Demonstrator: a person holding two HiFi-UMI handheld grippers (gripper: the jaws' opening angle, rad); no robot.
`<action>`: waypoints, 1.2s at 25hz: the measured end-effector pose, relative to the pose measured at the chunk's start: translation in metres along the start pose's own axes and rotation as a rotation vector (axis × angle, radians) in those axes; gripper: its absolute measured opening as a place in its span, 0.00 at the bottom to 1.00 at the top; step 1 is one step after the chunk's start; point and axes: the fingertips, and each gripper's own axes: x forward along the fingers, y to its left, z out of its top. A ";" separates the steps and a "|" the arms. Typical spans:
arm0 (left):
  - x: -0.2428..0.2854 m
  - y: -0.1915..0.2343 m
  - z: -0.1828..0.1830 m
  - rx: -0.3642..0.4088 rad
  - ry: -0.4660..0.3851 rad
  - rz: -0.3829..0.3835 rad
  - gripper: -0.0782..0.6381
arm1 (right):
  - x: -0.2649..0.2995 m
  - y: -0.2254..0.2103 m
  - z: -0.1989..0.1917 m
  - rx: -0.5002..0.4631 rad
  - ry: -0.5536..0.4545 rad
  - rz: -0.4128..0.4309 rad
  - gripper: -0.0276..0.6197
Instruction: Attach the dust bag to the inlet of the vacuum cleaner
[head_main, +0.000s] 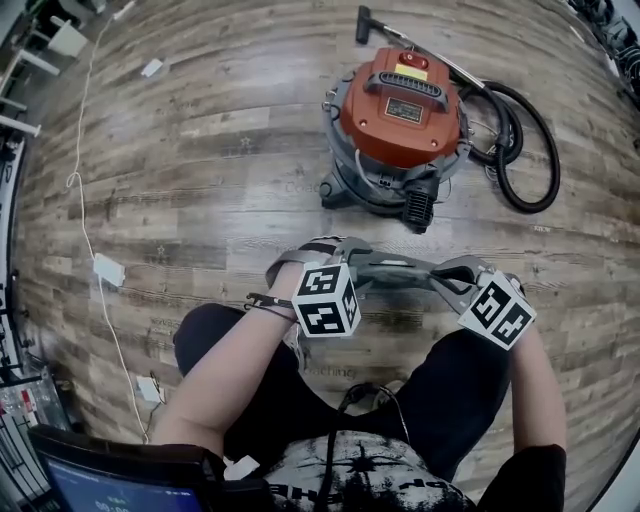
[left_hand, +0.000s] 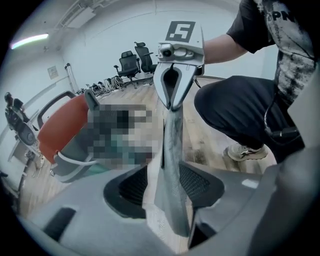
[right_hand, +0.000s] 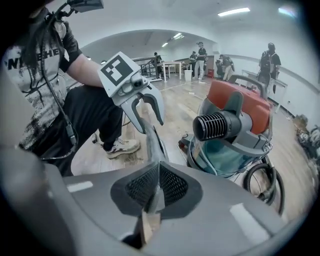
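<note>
A grey dust bag (head_main: 393, 269) hangs stretched between my two grippers, in front of the person's knees. My right gripper (right_hand: 156, 189) is shut on one end of the bag (right_hand: 155, 146). My left gripper (left_hand: 165, 186) is open, and the bag's (left_hand: 173, 150) other end runs loosely between its wide jaws. In the left gripper view the right gripper (left_hand: 172, 104) pinches the bag at the top. The red-lidded vacuum cleaner (head_main: 400, 112) stands on the floor beyond both grippers, its lid on. Its black ribbed port (right_hand: 214, 125) faces the right gripper.
The vacuum's black hose (head_main: 528, 160) coils to its right on the wood floor. A white cable with an adapter (head_main: 108, 269) runs down the left side. A laptop (head_main: 105, 478) sits at the lower left. Office chairs (left_hand: 131, 61) and standing people (right_hand: 201, 52) are far back.
</note>
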 end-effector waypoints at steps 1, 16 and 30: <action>-0.001 -0.002 0.001 0.004 -0.004 -0.005 0.39 | -0.003 0.003 0.005 0.003 -0.013 0.005 0.06; -0.022 0.014 0.023 0.096 0.000 0.066 0.15 | -0.028 0.004 0.036 -0.089 -0.039 -0.044 0.33; -0.051 0.045 0.069 0.186 -0.073 0.072 0.15 | -0.033 -0.032 0.053 -0.288 0.130 -0.284 0.09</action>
